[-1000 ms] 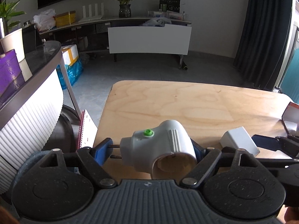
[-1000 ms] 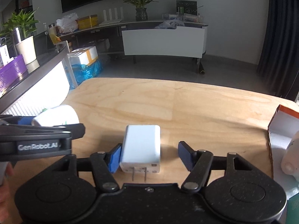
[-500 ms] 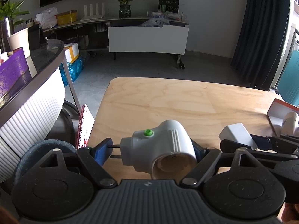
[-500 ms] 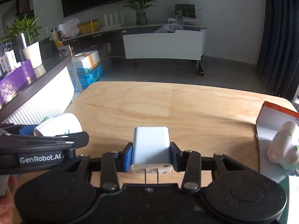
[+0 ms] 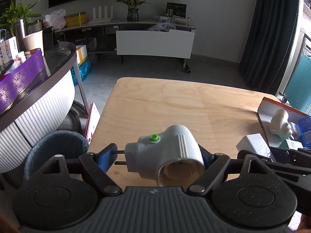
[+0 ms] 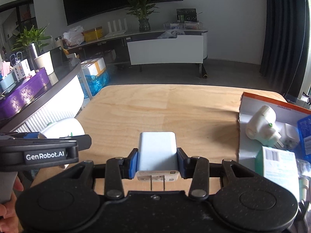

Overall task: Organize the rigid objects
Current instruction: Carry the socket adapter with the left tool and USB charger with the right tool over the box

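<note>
My left gripper (image 5: 157, 159) is shut on a white plug adapter with a green button (image 5: 165, 155), held above the near left part of the wooden table (image 5: 175, 104). It also shows in the right wrist view (image 6: 62, 130). My right gripper (image 6: 157, 163) is shut on a white rectangular charger (image 6: 157, 151), prongs pointing back toward the camera, lifted off the table. The charger also shows in the left wrist view (image 5: 254, 145). An open orange-edged cardboard box (image 6: 252, 101) on the table's right holds another white adapter (image 6: 262, 126).
The box also holds a blue item (image 6: 305, 134) and a green-white carton (image 6: 278, 163). A blue-lined bin (image 5: 54, 147) and a red-edged notebook (image 5: 91, 120) stand left of the table. A curved white counter (image 5: 38, 104) with a purple tray is farther left.
My right gripper closed on the charger and lifted it off the table. Both grippers rose and shifted toward the box at right, which now shows more of its contents.
</note>
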Demonstrator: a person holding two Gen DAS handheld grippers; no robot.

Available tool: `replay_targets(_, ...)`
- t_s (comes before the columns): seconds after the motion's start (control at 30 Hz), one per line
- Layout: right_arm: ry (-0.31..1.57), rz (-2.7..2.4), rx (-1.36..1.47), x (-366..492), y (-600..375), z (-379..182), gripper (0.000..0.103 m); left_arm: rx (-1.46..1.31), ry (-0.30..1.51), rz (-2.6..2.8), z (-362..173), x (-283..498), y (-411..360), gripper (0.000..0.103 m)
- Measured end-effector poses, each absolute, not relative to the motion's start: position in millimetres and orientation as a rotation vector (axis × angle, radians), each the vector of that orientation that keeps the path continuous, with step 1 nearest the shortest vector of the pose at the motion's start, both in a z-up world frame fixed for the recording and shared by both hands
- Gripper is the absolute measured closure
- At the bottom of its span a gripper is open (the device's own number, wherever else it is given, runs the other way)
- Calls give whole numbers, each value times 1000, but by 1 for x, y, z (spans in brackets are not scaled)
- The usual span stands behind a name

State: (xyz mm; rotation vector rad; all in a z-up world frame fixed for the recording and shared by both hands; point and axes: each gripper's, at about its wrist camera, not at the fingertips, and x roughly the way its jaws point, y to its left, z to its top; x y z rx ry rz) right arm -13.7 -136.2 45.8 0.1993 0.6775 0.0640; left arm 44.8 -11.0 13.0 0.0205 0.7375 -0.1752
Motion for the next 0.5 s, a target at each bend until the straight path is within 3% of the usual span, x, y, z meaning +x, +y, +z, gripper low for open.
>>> replay_targets(0.5,647,34,214,-83,-163,66,53,34,696,-213,35,0,-33,18)
